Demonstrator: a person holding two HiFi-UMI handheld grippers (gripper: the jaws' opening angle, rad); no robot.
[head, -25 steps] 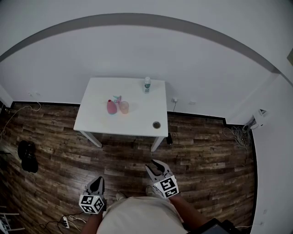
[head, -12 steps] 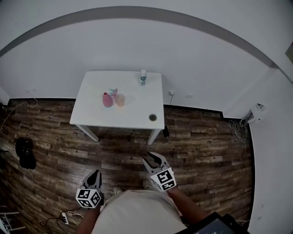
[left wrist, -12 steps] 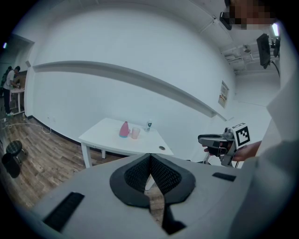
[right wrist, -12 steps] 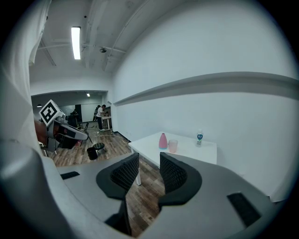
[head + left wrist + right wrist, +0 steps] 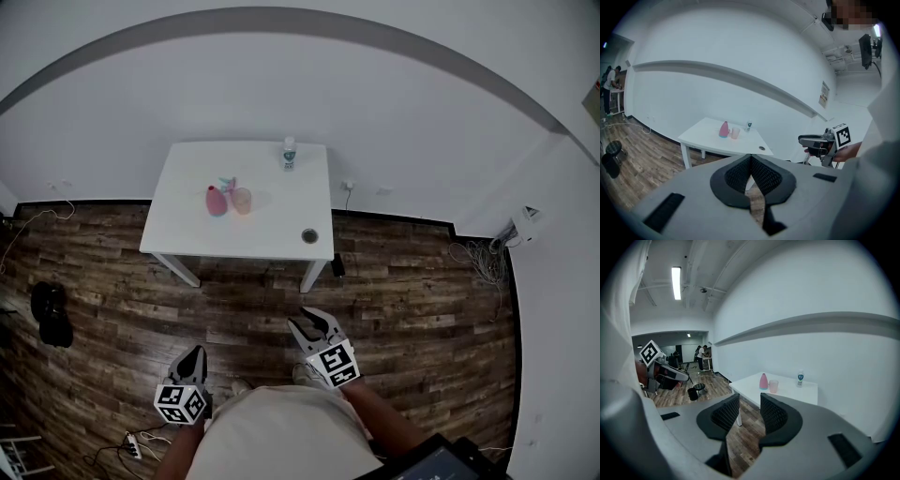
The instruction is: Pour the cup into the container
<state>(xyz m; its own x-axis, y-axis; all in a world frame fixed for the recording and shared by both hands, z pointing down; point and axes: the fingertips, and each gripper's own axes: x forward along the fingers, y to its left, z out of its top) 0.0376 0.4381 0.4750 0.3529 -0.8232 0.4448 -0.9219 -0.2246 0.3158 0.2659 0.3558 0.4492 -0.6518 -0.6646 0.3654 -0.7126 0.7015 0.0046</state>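
On the white table [image 5: 192,232] across the room stand a pink bottle-shaped container [image 5: 216,201] and, touching or nearly touching it on its right, a pale pink cup [image 5: 242,200]. Both also show small in the left gripper view, container [image 5: 724,129] and cup [image 5: 735,133], and in the right gripper view, container [image 5: 763,381] and cup [image 5: 774,386]. My left gripper [image 5: 194,357] hangs low at my side, shut and empty. My right gripper [image 5: 312,326] is held in front of me, its jaws a little apart with nothing between them. Both are far from the table.
A small water bottle [image 5: 289,155] stands at the table's far edge. A round hole or cap [image 5: 309,236] marks the table's near right corner. Wooden floor [image 5: 422,309] lies between me and the table. A dark bag [image 5: 52,314] and cables [image 5: 480,267] lie near the walls.
The table and the things on it have shifted slightly up and left in the head view. Both grippers keep their places and openings.
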